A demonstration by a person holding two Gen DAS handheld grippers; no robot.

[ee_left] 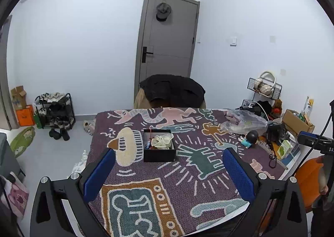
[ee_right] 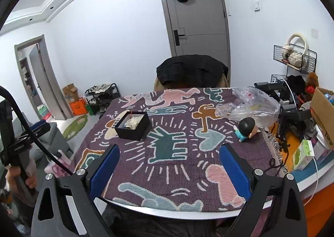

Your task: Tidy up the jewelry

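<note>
Table [ee_left: 208, 214] covered by patterned woven cloth [ee_left: 187, 174], both grippers held low over its near edge, pointing across toward the door. Left gripper [ee_left: 169, 159]: fingers spread wide, nothing between the blue pads, aimed at the black box [ee_left: 159, 150]. Right gripper [ee_right: 169, 156]: same, wide apart and empty, box off to its front-left. Box sits open mid-table, pale crumpled material and small jewelry pieces inside. Clear plastic bag [ee_right: 248, 106] and small figurine [ee_right: 246, 128] lie far right.
</note>
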